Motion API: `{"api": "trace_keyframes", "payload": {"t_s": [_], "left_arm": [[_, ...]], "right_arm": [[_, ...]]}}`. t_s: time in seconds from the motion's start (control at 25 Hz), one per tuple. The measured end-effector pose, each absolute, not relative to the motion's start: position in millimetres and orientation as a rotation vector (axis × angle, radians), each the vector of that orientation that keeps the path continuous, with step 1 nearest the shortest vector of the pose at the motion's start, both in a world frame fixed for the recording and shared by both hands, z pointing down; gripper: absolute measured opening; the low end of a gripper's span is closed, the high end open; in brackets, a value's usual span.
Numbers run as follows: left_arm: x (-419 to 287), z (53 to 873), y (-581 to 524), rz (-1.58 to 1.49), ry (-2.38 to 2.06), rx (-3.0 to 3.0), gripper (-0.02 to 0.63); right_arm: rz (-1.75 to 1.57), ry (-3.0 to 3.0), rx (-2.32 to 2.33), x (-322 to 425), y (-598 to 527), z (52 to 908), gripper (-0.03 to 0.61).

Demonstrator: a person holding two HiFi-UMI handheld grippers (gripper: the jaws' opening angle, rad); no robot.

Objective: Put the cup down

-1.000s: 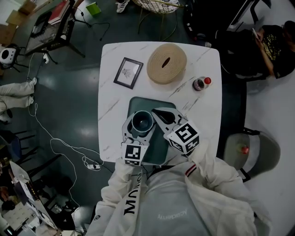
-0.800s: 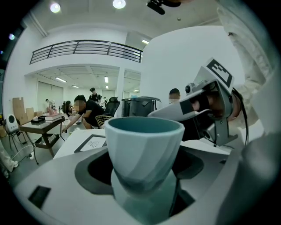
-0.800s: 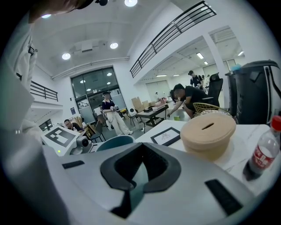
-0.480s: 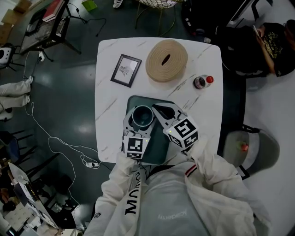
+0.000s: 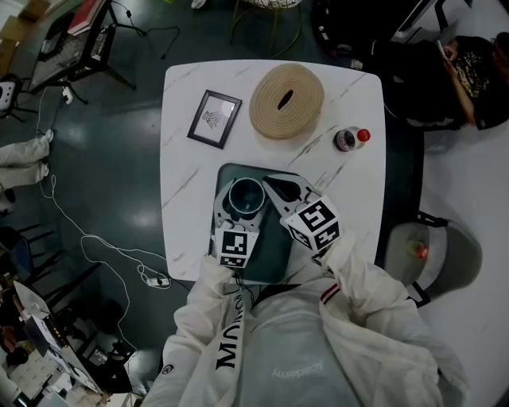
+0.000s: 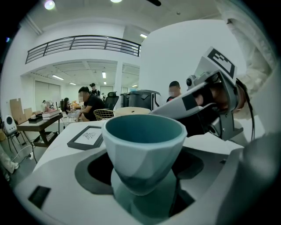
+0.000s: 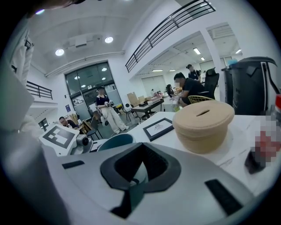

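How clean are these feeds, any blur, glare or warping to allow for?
Head view: dim but sharp, no glare on the marble table. Left gripper view: strong fisheye bending, black corners, teal cup crisp, one ceiling lamp flaring. Right gripper view: same warping, bright ceiling spotlights, picture frame sharp.

We find ourselves in an open office hall: railed mezzanine, desks, seated people, ceiling lights
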State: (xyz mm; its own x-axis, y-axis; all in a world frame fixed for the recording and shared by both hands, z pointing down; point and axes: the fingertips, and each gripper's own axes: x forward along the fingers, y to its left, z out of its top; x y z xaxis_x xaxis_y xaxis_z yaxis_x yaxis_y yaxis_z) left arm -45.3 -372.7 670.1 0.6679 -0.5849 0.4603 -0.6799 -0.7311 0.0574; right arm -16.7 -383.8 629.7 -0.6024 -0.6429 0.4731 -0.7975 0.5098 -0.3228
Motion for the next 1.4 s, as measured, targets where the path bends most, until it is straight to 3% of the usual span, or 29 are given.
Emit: {"api": "trace_keyframes", "payload": {"t_s": [1.4], "left_arm": [[-45.0,677.1,-368.4,0.642,-0.988,2.606,0.394]], "right_arm": [[0.783,-2.44,1.212,-18.9,-381.9,638.4,0.006]]}}
